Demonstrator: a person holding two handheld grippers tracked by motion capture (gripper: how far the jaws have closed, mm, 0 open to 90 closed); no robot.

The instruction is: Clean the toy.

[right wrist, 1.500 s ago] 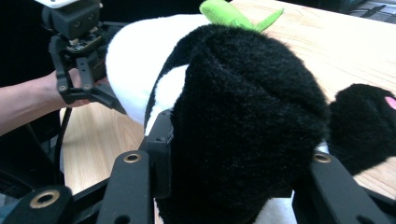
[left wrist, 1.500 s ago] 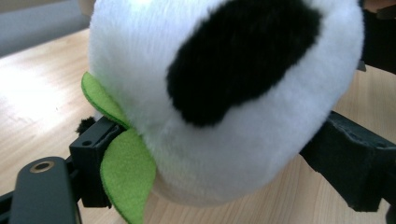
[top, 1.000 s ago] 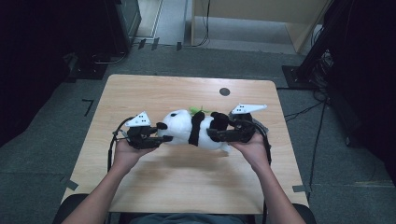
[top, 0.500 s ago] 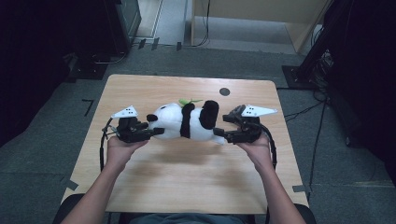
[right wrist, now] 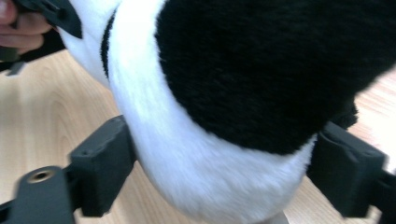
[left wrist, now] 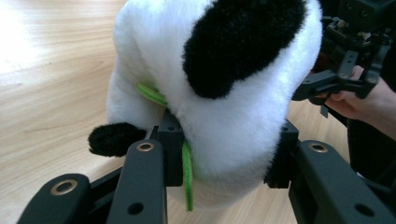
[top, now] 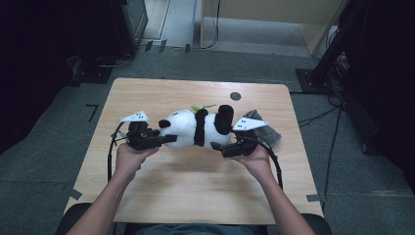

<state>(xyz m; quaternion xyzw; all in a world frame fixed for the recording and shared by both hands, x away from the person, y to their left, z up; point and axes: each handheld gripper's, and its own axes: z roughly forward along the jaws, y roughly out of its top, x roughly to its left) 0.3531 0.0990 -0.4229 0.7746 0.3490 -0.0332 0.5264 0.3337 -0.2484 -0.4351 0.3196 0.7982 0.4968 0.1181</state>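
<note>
A black-and-white plush panda (top: 195, 128) with a green leaf (top: 203, 106) lies stretched sideways over the middle of the wooden table (top: 161, 191). My left gripper (top: 169, 139) is shut on its head end. In the left gripper view the jaws squeeze the white plush (left wrist: 219, 70) and a green felt strip (left wrist: 187, 172). My right gripper (top: 215, 145) is shut on the rear end by the black leg. The right gripper view has the pads (right wrist: 107, 158) pressed into the white and black body (right wrist: 261, 70). Whether the panda touches the table is unclear.
A grey cloth (top: 269, 132) lies on the table just behind the right hand. A small black round mark (top: 235, 96) sits near the table's far edge. Dark equipment and cables stand on the floor around the table.
Both grippers kept hold of the panda and carried it slightly farther from the person. The right hand has since come a little lower and nearer, tilting the toy.
</note>
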